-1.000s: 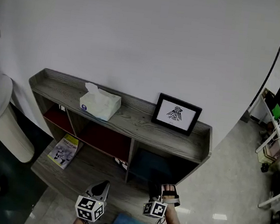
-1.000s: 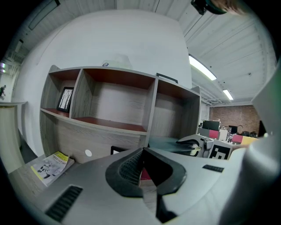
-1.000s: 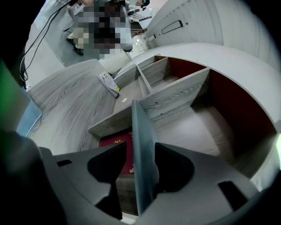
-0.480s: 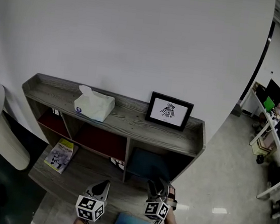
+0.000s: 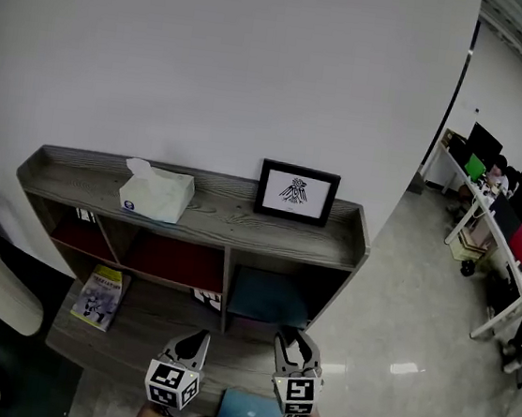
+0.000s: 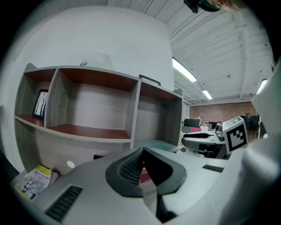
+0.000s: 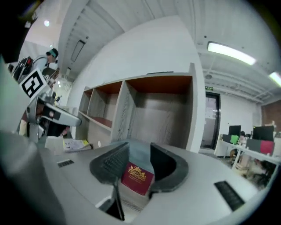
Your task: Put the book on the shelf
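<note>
Right tool (image 7: 139,148) up close: its jaws have just been closing and are clamped on the small red book with a gold crest (image 7: 137,176), cover facing back. Left tool (image 6: 141,151) is pinched together, carrying nothing I can make out. Looks like the carry. Ahead stands the grey wooden shelf unit (image 5: 240,221). Next: ease into the blue-backed compartment (image 5: 269,298), set down, release.
</note>
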Demonstrator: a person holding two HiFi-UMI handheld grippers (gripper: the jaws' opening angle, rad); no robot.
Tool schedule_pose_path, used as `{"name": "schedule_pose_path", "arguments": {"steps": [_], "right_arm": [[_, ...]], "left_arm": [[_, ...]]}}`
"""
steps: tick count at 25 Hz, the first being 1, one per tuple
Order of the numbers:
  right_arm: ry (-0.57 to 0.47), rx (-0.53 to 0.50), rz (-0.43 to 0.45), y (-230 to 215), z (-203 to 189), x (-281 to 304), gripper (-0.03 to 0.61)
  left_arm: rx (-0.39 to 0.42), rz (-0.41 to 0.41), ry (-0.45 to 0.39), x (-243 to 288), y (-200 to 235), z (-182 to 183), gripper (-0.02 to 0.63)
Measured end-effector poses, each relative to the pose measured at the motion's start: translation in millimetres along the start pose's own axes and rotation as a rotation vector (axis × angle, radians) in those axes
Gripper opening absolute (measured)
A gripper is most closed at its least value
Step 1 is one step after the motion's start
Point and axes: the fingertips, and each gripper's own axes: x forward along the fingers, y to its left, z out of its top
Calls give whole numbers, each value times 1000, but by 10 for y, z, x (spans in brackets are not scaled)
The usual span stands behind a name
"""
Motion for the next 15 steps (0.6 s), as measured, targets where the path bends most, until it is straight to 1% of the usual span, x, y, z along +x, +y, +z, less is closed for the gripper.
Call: {"name": "schedule_pose_path", "arguments": {"steps": [4, 7, 12, 15], "right_arm": [[-29, 136, -67, -7, 36, -188, 145], [-32, 203, -131, -9, -7, -353, 115], [-43, 265, -238, 35, -58, -656, 74], [-64, 267, -307, 70, -37, -873, 58]], "left_arm": [[23, -64, -3, 8, -42, 20, 6], [41, -117, -2, -9, -85, 25, 6], [64, -203, -3, -62, -137, 22, 6], [82, -250, -6, -97, -194, 19, 6]]}}
